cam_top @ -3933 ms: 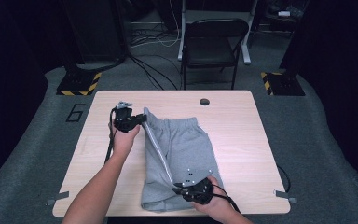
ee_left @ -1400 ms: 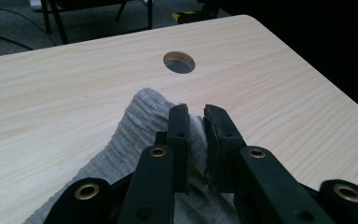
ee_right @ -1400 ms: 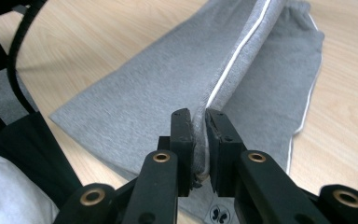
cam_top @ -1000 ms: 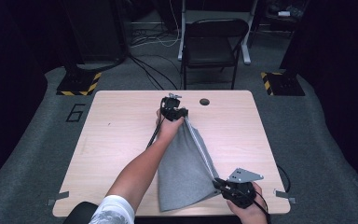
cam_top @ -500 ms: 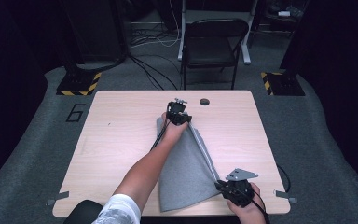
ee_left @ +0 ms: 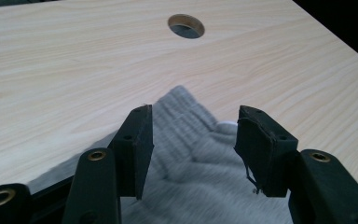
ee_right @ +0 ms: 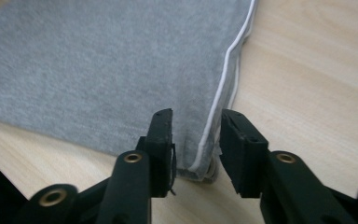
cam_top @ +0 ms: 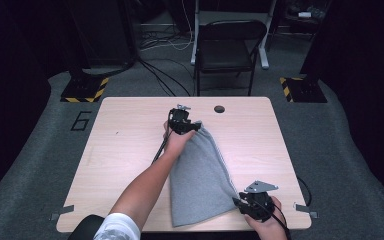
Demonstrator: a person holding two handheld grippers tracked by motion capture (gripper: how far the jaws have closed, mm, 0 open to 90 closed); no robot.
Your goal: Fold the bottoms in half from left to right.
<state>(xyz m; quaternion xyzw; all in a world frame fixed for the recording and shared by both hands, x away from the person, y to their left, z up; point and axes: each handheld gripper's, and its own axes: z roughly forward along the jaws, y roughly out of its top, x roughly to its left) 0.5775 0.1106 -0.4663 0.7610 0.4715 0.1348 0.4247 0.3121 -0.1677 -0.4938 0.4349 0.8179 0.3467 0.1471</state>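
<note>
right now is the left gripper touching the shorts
Apart. In the left gripper view the left gripper has its jaws spread, having just opened, with bare gaps between each pad and the grey shorts lying between them.

Pale wooden table (cam_top: 125, 145) with round hole (cam_top: 219, 109); black folding chair (cam_top: 226, 50) behind; floor cables (cam_top: 160, 75).

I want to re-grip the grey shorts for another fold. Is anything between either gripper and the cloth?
Nothing visible. The left gripper has its jaws open over the bunched corner of the grey shorts; the right gripper straddles the white-piped corner, jaws just opened, pads off it.
</note>
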